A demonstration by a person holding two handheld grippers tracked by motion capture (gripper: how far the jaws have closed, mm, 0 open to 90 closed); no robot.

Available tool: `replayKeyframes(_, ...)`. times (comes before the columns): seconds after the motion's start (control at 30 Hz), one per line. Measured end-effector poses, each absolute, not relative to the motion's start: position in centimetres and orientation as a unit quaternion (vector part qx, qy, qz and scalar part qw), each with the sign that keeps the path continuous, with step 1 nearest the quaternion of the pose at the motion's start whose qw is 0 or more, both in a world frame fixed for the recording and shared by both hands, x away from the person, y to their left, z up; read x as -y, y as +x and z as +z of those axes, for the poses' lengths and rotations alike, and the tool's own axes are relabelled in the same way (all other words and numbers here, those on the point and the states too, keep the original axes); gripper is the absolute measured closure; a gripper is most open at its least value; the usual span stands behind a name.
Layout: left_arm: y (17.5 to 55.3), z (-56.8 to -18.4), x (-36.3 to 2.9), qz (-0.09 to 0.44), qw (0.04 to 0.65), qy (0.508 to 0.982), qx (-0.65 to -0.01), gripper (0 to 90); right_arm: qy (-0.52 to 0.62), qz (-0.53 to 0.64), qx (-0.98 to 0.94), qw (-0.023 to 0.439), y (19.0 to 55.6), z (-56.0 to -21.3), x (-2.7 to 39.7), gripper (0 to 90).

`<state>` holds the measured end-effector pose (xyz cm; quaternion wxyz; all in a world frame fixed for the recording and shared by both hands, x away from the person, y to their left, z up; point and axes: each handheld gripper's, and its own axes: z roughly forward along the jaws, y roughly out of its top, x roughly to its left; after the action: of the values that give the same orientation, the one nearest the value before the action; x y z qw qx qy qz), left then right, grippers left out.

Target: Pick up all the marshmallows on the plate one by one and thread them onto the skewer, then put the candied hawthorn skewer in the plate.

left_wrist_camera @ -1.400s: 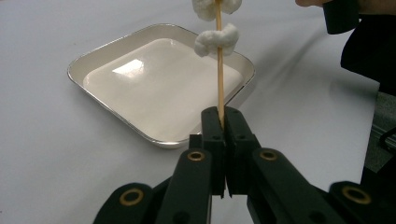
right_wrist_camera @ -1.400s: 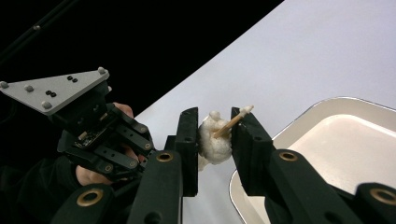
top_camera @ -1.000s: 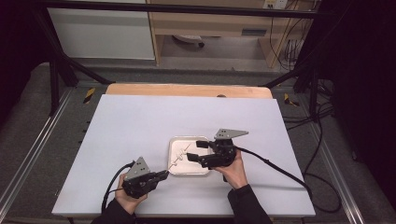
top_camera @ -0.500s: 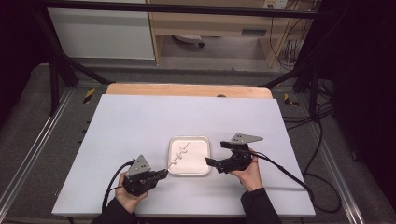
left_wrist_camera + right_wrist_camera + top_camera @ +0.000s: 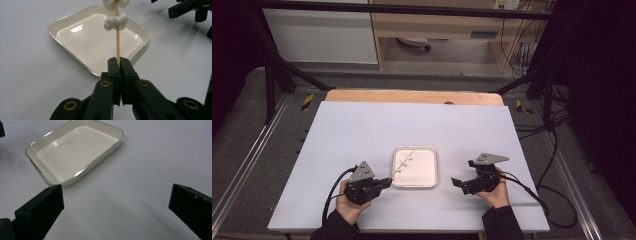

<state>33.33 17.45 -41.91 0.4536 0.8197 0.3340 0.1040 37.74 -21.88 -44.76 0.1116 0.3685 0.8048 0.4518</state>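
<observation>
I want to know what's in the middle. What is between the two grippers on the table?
In the high view, the white tray lies between the left gripper and the right gripper. The left one holds a skewer with marshmallows over it.

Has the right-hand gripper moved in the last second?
Yes. The right gripper has backed off to the right of the white square tray; earlier it reached over it. Its fingers are open.
</observation>
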Motion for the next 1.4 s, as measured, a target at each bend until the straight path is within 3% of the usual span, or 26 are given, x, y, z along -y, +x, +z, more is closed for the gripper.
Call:
replayKeyframes(0.63, 36.2, -40.8, -14.7, 0.096, 0.429, 0.821, -0.363, 88.1, 0.375, 0.431, -0.81, 0.133, 36.8, -45.3, 23.8, 0.5)
replayKeyframes(1.4, 37.8, -42.9, -11.5, 0.109, 0.37, 0.831, -0.402, 88.1, 0.374, 0.43, -0.811, 0.133, 36.8, -45.5, 24.0, 0.5)
